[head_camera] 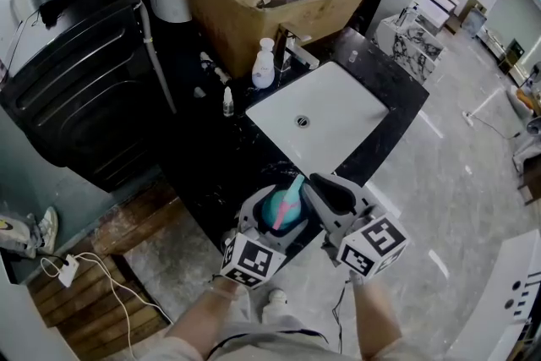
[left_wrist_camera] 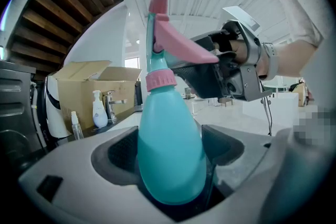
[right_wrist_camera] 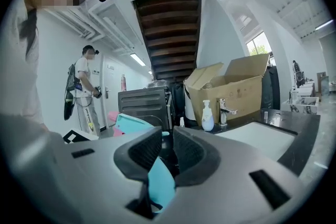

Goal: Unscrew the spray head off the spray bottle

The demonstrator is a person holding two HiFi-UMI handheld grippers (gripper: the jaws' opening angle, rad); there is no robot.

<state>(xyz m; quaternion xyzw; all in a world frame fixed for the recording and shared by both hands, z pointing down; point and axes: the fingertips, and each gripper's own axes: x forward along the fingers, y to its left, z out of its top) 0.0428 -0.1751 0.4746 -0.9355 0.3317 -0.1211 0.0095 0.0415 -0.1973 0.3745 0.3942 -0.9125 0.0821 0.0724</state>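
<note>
The spray bottle (left_wrist_camera: pixel 170 155) has a smooth teal egg-shaped body and stands upright, clamped low on its body by the left gripper (left_wrist_camera: pixel 170 165), near the front edge of the counter. Its spray head (left_wrist_camera: pixel 153 44), teal with a pink nozzle and pink trigger, is still on the pink screw collar (left_wrist_camera: pixel 160 80). The trigger points right.
</note>
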